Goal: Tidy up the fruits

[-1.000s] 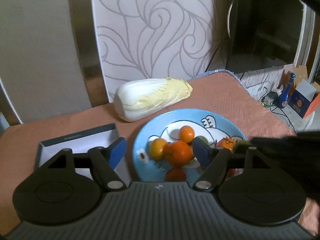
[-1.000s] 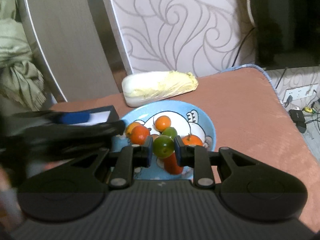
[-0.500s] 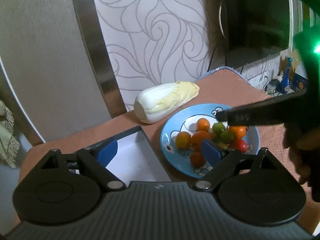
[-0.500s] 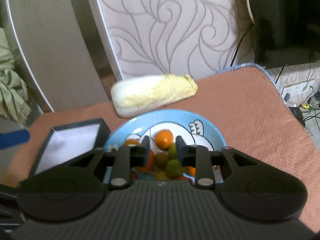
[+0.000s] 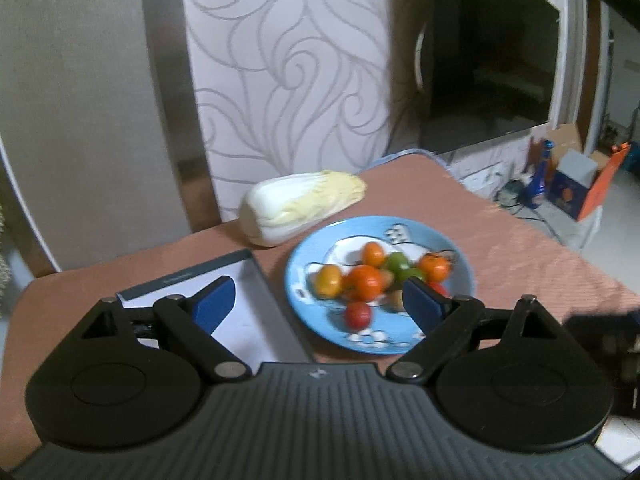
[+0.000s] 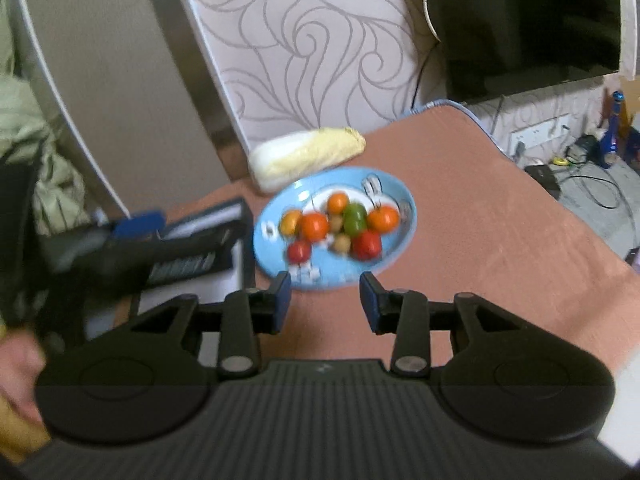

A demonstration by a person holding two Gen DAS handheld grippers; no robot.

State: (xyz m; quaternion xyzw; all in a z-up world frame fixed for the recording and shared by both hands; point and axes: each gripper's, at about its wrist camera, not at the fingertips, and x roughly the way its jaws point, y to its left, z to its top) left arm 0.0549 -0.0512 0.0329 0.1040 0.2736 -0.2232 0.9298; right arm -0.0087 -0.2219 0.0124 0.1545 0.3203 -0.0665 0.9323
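The fruits point(image 6: 338, 226) all sat piled on the blue cartoon plate point(image 6: 404, 236) on the pinkish table cloth point(image 6: 500, 256), with a napa cabbage point(image 6: 306, 156) lying just behind the plate and an open box point(image 5: 244, 320) right beside it on the left. The left gripper point(image 5: 316, 304) hung over the box and the plate's edge with its jaws spread wide and nothing between them. The right gripper point(image 6: 325, 300) hovered just short of the plate, its jaws opening and empty too.

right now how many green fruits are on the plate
2, touching, at the middle of the blue plate: one green fruit farther back, another nearer; more may hide under the pile.
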